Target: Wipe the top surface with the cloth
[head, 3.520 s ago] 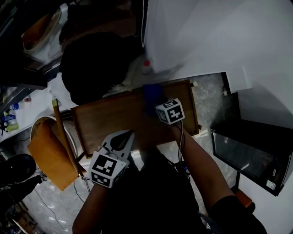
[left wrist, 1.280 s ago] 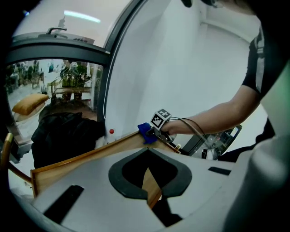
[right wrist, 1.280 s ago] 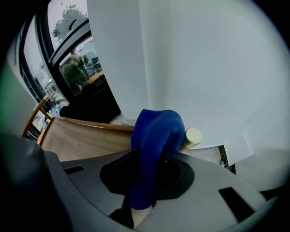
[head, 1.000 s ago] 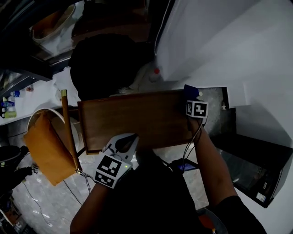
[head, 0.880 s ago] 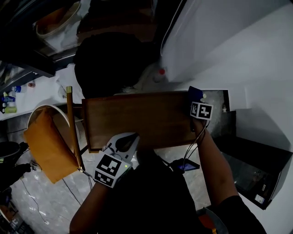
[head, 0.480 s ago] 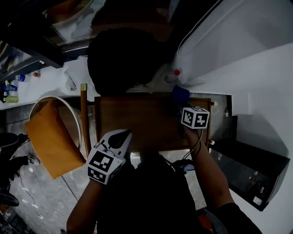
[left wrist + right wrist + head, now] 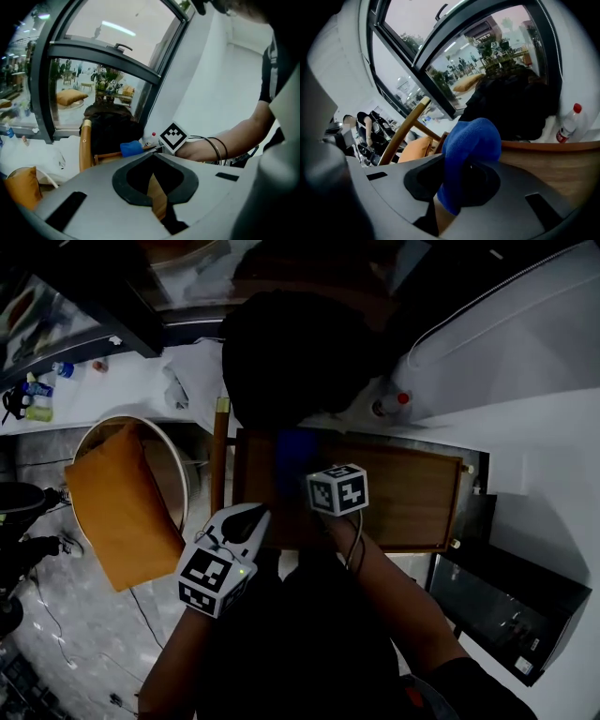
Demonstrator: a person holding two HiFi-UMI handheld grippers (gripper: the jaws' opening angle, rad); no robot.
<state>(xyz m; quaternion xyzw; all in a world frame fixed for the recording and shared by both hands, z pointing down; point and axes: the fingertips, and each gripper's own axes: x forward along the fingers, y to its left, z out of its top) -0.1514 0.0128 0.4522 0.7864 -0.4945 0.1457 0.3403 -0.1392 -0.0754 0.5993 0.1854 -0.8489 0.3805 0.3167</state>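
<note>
Cloth [image 7: 468, 154]: blue | clamped in right hand-held gripper [image 7: 307, 474] | over wooden top [image 7: 408, 507]

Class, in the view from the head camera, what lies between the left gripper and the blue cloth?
Only a bare stretch of the wooden top lies between the left gripper and the blue cloth; the head view shows this.

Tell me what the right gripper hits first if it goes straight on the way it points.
Probably the dark bulky mass beyond the far edge of the wooden tabletop; the right gripper, shut on the blue cloth, aims at it. Depth is unclear.
</note>
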